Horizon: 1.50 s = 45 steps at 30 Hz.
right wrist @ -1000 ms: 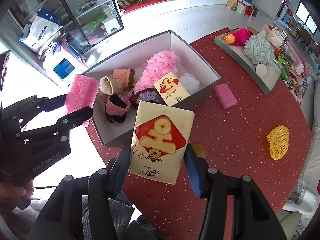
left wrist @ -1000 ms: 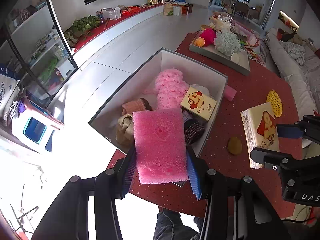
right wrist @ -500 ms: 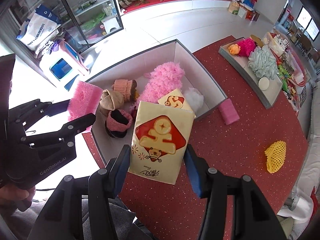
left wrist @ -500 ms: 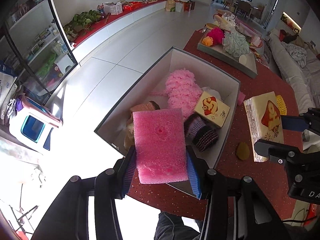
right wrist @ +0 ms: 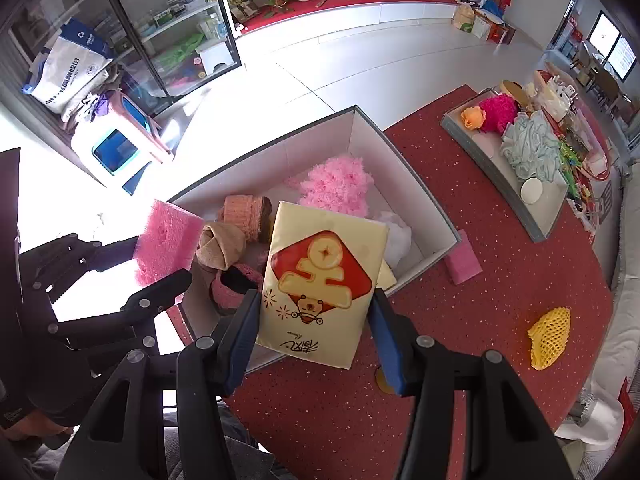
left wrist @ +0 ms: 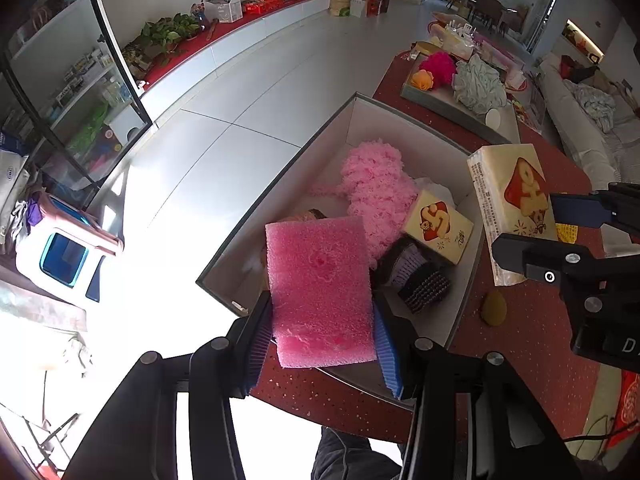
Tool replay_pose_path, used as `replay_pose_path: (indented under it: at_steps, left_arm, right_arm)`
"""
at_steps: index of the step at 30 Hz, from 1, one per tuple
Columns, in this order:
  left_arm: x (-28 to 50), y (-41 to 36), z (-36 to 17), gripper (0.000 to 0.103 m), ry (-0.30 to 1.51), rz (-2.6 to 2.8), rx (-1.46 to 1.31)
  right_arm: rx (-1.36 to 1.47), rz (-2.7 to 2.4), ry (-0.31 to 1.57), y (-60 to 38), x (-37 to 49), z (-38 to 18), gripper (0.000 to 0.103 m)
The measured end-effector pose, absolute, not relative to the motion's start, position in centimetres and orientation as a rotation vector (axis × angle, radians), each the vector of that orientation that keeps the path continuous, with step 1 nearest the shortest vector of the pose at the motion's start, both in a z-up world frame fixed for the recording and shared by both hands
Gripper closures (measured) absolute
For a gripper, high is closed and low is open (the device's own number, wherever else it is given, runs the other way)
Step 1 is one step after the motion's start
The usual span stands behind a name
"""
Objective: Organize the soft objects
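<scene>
My left gripper [left wrist: 320, 344] is shut on a pink foam sponge [left wrist: 320, 288] and holds it over the near end of the grey open box [left wrist: 280, 188]. My right gripper [right wrist: 314, 340] is shut on a cream tissue pack [right wrist: 320, 284] with a red emblem, held over the box's near right edge [right wrist: 416, 176]. The box holds a fluffy pink piece [left wrist: 376, 188], a smaller tissue pack [left wrist: 438, 226], rolled socks [right wrist: 240, 216] and a white soft item [right wrist: 396, 232]. The sponge also shows in the right wrist view [right wrist: 164, 240], and the tissue pack in the left wrist view [left wrist: 508, 204].
On the red table [right wrist: 500, 300] lie a pink sponge [right wrist: 462, 262], a yellow foam net [right wrist: 550, 338] and an olive egg-shaped sponge [left wrist: 493, 308]. A grey tray [right wrist: 480, 140] at the back holds bath puffs. The table edge and white floor [left wrist: 240, 128] lie to the left.
Both grippers have moved forward toward the box with their loads. The sponge and the tissue pack now sit further over the box.
</scene>
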State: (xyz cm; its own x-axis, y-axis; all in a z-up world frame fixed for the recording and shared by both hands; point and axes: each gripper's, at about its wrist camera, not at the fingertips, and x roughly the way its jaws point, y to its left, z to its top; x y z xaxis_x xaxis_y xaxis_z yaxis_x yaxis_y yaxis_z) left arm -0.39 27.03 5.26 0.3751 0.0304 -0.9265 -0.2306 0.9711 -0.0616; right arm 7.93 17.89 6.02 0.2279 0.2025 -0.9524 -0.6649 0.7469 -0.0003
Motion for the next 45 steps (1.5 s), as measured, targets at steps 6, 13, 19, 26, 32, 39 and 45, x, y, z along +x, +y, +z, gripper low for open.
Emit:
replay_pose_path:
  at_steps: [6, 13, 19, 26, 32, 39, 45]
  left_arm:
    - [-0.1, 27.6, 4.8, 0.055, 1.184, 0.17, -0.199]
    - [0.1, 27.8, 4.3, 0.054, 1.198, 0.166, -0.204]
    - [0.5, 28.2, 3.6, 0.054, 1.216, 0.17, -0.21]
    - [1.8, 29.0, 3.5, 0.054, 1.215, 0.189, -0.208]
    - [2.2, 28.5, 3.2, 0.053, 1.228, 0.169, -0.22]
    - [2.2, 27.5, 2.5, 0.039, 1.243, 0.119, -0.227]
    - [2.6, 24.9, 2.9, 0.039, 1.259, 0.045, -0.196]
  right_arm:
    - [-0.459, 0.621, 1.208, 18.4, 8.2, 5.9, 0.046]
    - [-0.46, 0.599, 1.231, 18.2, 8.4, 5.3, 0.046]
    - [-0.476, 0.595, 1.268, 18.6, 8.4, 3.9, 0.046]
    - [-0.464, 0.598, 1.22, 20.9, 11.3, 4.6, 0.044]
    - [-0.404, 0.557, 1.22, 19.2, 12.8, 5.2, 0.04]
    - [-0.341, 0.446, 1.267, 13.8, 12.7, 4.7, 0.039]
    - [-0.312, 0.36, 1.307, 9.1, 12.0, 3.8, 0.039]
